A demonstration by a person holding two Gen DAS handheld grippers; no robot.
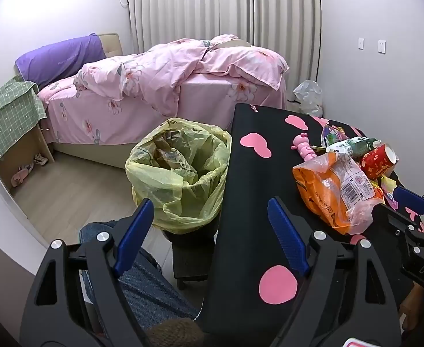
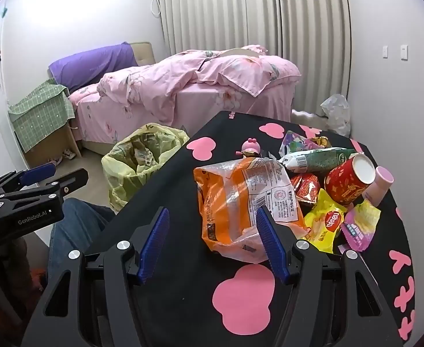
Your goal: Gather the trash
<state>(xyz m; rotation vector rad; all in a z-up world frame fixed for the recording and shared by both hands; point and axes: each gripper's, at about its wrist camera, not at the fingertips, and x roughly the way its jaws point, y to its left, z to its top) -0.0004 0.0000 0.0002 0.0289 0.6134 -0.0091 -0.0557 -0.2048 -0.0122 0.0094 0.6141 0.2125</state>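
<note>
Blue-padded fingers of the right gripper stand spread wide just above the black table with its pink heart shapes, holding nothing; the right-hand pad sits at the near edge of an orange and clear plastic bag, though whether it touches the bag I cannot tell. Beyond and beside that bag lies the rest of the trash: a yellow snack packet, a pink wrapper, a red paper cup on its side, a pale pink cup, a green and white packet and a small pink toy. To the left, the left gripper is also spread and empty, straddling the table's left edge over a leg in blue jeans. On the floor just beside the table stands a bin lined with a yellow bag, already holding crumpled wrappers. Behind it is a bed with pink bedding.
</note>
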